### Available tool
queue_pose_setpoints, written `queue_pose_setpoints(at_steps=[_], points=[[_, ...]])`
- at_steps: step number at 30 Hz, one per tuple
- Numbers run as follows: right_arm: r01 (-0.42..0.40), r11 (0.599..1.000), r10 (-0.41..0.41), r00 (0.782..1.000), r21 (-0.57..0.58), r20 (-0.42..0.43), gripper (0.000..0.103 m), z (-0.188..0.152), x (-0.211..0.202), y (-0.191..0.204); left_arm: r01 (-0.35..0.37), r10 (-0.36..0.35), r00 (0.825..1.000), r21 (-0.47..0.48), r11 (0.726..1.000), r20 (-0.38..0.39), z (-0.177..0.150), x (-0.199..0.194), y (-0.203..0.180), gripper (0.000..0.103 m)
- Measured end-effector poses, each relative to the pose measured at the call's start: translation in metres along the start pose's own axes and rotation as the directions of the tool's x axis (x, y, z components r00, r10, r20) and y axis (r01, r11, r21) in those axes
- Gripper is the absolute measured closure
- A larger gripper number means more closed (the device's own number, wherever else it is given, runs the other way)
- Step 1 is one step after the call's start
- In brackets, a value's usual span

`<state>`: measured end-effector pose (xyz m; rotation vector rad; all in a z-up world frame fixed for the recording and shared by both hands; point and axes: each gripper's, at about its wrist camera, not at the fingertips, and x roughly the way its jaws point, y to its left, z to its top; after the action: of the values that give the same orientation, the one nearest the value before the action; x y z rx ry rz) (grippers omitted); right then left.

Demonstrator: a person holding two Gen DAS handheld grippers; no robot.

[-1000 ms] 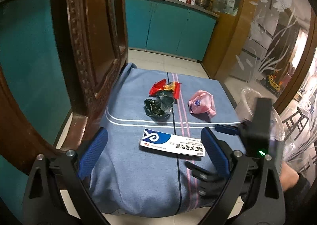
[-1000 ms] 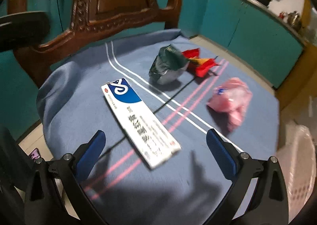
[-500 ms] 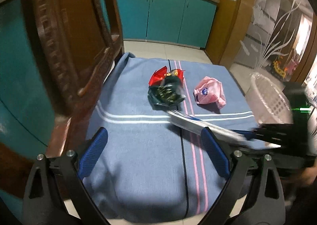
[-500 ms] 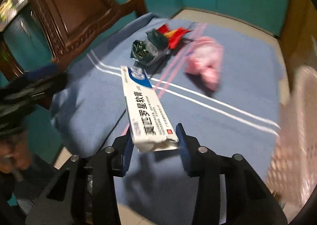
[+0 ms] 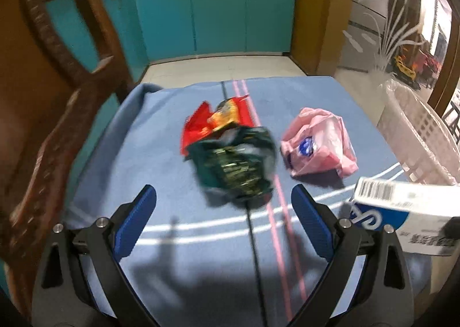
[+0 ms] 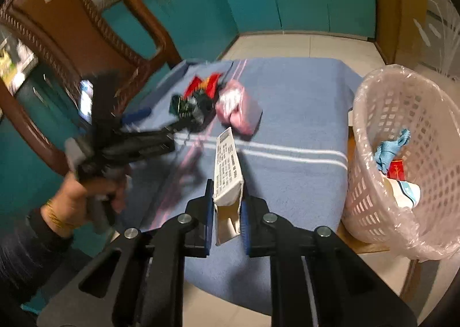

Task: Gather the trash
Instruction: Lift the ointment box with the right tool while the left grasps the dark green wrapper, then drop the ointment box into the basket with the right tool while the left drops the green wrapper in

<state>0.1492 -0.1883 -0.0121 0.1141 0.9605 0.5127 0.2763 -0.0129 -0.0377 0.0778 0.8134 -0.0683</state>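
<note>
The white box [image 6: 228,166], which lay flat on the blue cloth [image 6: 290,114] a second ago, is now lifted off it, its near end pinched between the pads of the right gripper [image 6: 227,206], whose jaws are closing on it. In the left wrist view the same box [image 5: 408,212] pokes in at the lower right edge, cut off by the frame. The left gripper [image 5: 224,212] has come closer to the dark green wrapper [image 5: 238,166]; its jaws stand wide apart with nothing between them. The wrapper is smeared by motion and its print cannot be read. A red wrapper [image 5: 207,122] is partly hidden behind it, and a pink bag [image 5: 319,145] lies to its right. In the right wrist view the left gripper is a dark blur at middle left. The white basket [image 6: 402,154] at the right edge holds some scraps, hard to make out.
</note>
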Motion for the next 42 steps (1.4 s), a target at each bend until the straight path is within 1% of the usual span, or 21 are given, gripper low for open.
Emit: queue_pose_setpoints(at_steps=[2, 4, 5, 6, 7, 8, 9, 11, 12, 13, 15, 17, 18, 22, 24, 25, 28, 30, 33, 36, 42], points=[[-0.037, 0.999, 0.036, 0.999, 0.026, 0.036, 0.086, 0.002, -0.012, -0.004, -0.004, 0.004, 1.0, -0.001, 1.0, 0.006, 0.004, 0.009, -0.001, 0.008], [-0.085, 0.996, 0.083, 0.994, 0.029, 0.065, 0.086, 0.003, -0.02, -0.001, 0.004, -0.004, 1.0, -0.029, 1.0, -0.008, 0.009, 0.019, 0.003, 0.009], [-0.098, 0.995, 0.095, 0.992, 0.032, 0.082, 0.086, 0.004, -0.023, 0.001, 0.011, -0.011, 1.0, -0.044, 0.999, -0.011, 0.011, 0.023, 0.005, 0.012], [-0.109, 0.993, 0.104, 0.99, 0.039, 0.095, 0.086, 0.004, -0.026, 0.001, 0.023, -0.024, 1.0, -0.065, 0.998, -0.012, 0.013, 0.026, 0.01, 0.022], [-0.118, 0.992, 0.113, 0.988, 0.047, 0.105, 0.086, 0.005, -0.028, 0.0, 0.056, -0.058, 0.998, -0.09, 0.994, -0.022, 0.015, 0.032, 0.015, 0.031], [-0.123, 0.991, 0.116, 0.987, 0.055, 0.113, 0.086, 0.006, -0.027, 0.0, 0.081, -0.086, 0.995, -0.104, 0.991, -0.043, 0.017, 0.037, 0.018, 0.05], [-0.122, 0.991, 0.114, 0.987, 0.059, 0.115, 0.086, 0.005, -0.03, -0.002, 0.093, -0.101, 0.993, -0.116, 0.989, -0.058, 0.017, 0.04, 0.022, 0.056], [-0.117, 0.99, 0.108, 0.987, 0.072, 0.123, 0.086, 0.005, -0.029, -0.005, 0.099, -0.106, 0.993, -0.128, 0.987, -0.053, 0.013, 0.034, 0.025, 0.063], [-0.116, 0.99, 0.106, 0.986, 0.075, 0.126, 0.086, 0.004, -0.03, -0.005, 0.09, -0.097, 0.994, -0.123, 0.988, -0.057, 0.011, 0.029, 0.026, 0.065], [-0.112, 0.991, 0.101, 0.986, 0.077, 0.134, 0.086, 0.005, -0.031, -0.006, 0.085, -0.092, 0.994, -0.124, 0.989, -0.053, 0.01, 0.023, 0.028, 0.065], [-0.104, 0.991, 0.089, 0.983, 0.086, 0.163, 0.086, 0.006, -0.036, -0.007, 0.105, -0.112, 0.993, -0.141, 0.984, -0.043, 0.007, 0.003, 0.034, 0.066], [-0.103, 0.991, 0.086, 0.976, 0.08, 0.198, 0.086, 0.008, -0.041, -0.005, 0.124, -0.13, 0.991, -0.152, 0.98, -0.029, 0.005, -0.024, 0.04, 0.066], [-0.088, 0.994, 0.071, 0.973, 0.067, 0.221, 0.086, 0.007, -0.046, -0.001, 0.134, -0.138, 0.99, -0.155, 0.979, -0.016, 0.005, -0.038, 0.042, 0.066], [-0.039, 0.999, 0.028, 0.959, 0.034, 0.281, 0.086, 0.007, -0.054, 0.015, 0.161, -0.148, 0.985, -0.166, 0.973, 0.091, 0.003, -0.102, 0.048, 0.066], [-0.021, 0.999, 0.008, 0.954, 0.041, 0.299, 0.086, 0.005, -0.057, 0.02, 0.159, -0.136, 0.982, -0.176, 0.971, 0.132, -0.001, -0.123, 0.048, 0.066], [0.005, 0.999, -0.018, 0.951, 0.041, 0.308, 0.086, 0.003, -0.057, 0.024, 0.157, -0.132, 0.981, -0.18, 0.971, 0.142, -0.004, -0.129, 0.048, 0.066], [0.044, 0.998, -0.052, 0.952, 0.033, 0.301, 0.086, 0.0, -0.052, 0.03, 0.164, -0.136, 0.978, -0.18, 0.97, 0.159, -0.013, -0.141, 0.045, 0.066], [0.061, 0.997, -0.069, 0.956, 0.037, 0.286, 0.086, -0.002, -0.047, 0.032, 0.164, -0.138, 0.977, -0.165, 0.973, 0.16, -0.016, -0.14, 0.043, 0.066], [0.07, 0.997, -0.078, 0.959, 0.038, 0.272, 0.086, -0.003, -0.042, 0.034, 0.159, -0.138, 0.979, -0.142, 0.977, 0.147, -0.018, -0.136, 0.036, 0.066], [0.072, 0.997, -0.078, 0.961, 0.032, 0.267, 0.086, -0.003, -0.038, 0.037, 0.16, -0.142, 0.981, -0.145, 0.976, 0.131, -0.021, -0.132, 0.034, 0.066], [0.078, 0.996, -0.083, 0.963, 0.032, 0.258, 0.086, -0.003, -0.035, 0.037, 0.159, -0.141, 0.982, -0.143, 0.977, 0.128, -0.022, -0.136, 0.032, 0.066]])
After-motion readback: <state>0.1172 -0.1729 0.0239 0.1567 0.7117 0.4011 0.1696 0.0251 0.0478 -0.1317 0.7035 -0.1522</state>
